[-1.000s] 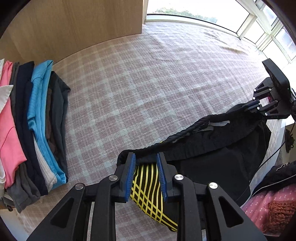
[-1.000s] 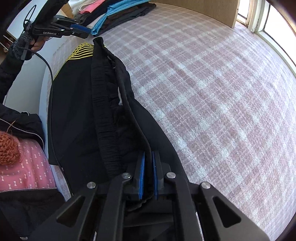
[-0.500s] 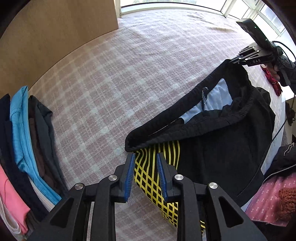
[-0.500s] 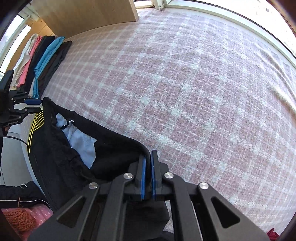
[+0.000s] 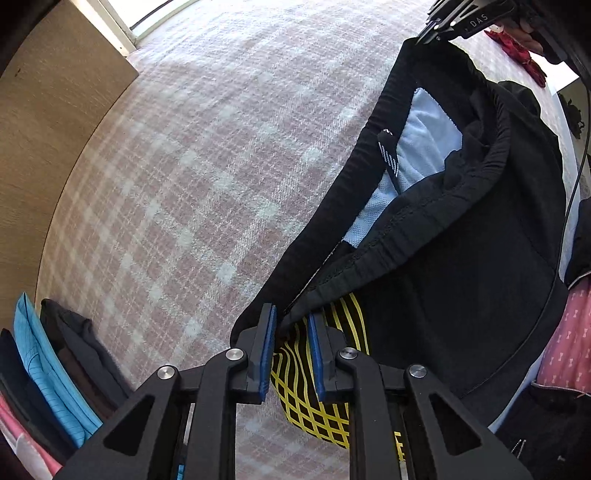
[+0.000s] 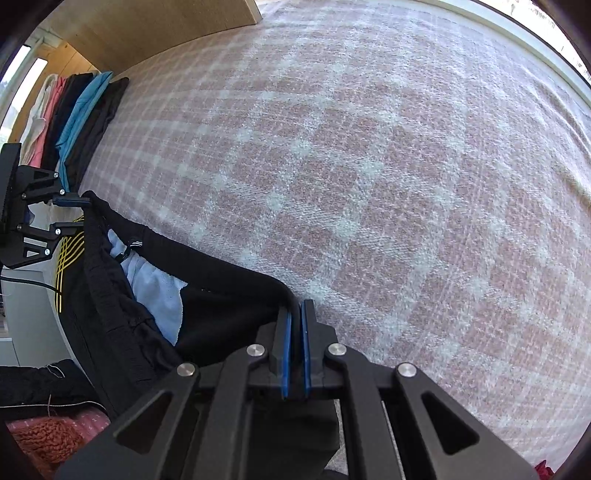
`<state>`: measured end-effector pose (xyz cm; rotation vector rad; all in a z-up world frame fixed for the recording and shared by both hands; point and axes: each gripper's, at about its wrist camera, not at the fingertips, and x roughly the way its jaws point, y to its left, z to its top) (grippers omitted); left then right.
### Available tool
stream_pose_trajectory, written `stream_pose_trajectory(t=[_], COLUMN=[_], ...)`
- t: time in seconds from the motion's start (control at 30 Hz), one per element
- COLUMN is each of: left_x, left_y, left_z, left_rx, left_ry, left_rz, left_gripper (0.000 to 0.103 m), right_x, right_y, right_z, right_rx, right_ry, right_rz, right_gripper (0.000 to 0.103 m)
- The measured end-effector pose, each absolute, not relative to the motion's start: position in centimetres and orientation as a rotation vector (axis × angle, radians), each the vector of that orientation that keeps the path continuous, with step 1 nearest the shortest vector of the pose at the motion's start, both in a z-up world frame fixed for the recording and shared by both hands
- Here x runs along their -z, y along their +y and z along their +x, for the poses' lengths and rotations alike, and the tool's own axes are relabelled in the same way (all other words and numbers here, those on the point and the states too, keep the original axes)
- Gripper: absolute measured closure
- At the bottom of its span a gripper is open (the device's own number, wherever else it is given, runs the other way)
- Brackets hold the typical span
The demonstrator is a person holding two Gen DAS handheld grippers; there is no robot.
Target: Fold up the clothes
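Left wrist view: the left gripper (image 5: pixel 291 332) grasps one end of the waistband of the black shorts (image 5: pixel 461 266), its jaws having just been closing with the cloth and its yellow-striped side panel (image 5: pixel 314 391) between the blue pads. From there the waistband runs away and to the right, sagging open so that the pale blue lining (image 5: pixel 417 147) shows, up to the right gripper (image 5: pixel 436 31) at the far upper right of that view. In the right wrist view the right gripper (image 6: pixel 295 332) is clenched on the other end of the waistband, pads pressed together on a thin fold of black fabric; the garment falls to its left, toward the person's dark jacket and pink top.

As to progress, these shorts appear held by the waistband at both ends but not yet laid flat: they hang at the near edge of the pink checked bedspread (image 5: pixel 221 166), whose wide surface ahead of both grippers is bare. No fold has been made in them so far as can be seen. Spreading, smoothing and folding remain. Farthest off, to the left of the left gripper, a row of folded clothes (image 5: pixel 48 369) lies against the wooden board (image 5: pixel 40 122), which suggests several earlier garments are finished and that these shorts are meant to join them.
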<state>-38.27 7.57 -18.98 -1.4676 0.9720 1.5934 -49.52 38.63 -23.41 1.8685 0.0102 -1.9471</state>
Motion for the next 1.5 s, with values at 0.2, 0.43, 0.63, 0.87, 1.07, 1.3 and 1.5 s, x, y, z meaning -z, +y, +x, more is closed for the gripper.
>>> stream_pose_trajectory(t=[0.2, 0.43, 0.63, 0.87, 1.07, 1.3, 1.5], left_x=[17.3, 20.3, 20.1, 20.5, 21.1, 21.0, 20.9], left_y=[10.0, 12.3, 9.8, 6.2, 6.9, 7.4, 9.0], left_z=[-38.4, -40.3, -40.0, -42.9, -43.2, -42.9, -42.0], left_rx=[-1.521, -1.45, -1.519, -1.575, -1.569, -1.579, -1.595], left_ry=[1.003, 1.018, 0.903, 0.637, 0.608, 0.539, 0.541], left_rz=[-1.418, -1.524, -1.575, -1.727, -1.759, -1.772, -1.754], left_gripper=[0.081, 0.099, 0.1, 0.099, 0.097, 0.092, 0.092], right_x=[23.4, 23.1, 22.9, 22.5, 23.6, 23.7, 18.9], right_y=[38.7, 39.8, 40.8, 43.7, 46.9, 46.3, 49.3], right_z=[-49.7, -51.0, -51.2, -52.7, -54.0, -53.1, -51.9], right_rx=[1.936, 1.934, 1.95, 1.958, 1.914, 1.869, 1.973], right_ry=[-0.005, 0.006, -0.02, -0.179, -0.332, -0.427, -0.445], right_rz=[1.883, 1.89, 1.885, 1.893, 1.943, 1.963, 1.723], right_gripper=[0.098, 0.098, 0.098, 0.098, 0.098, 0.096, 0.077])
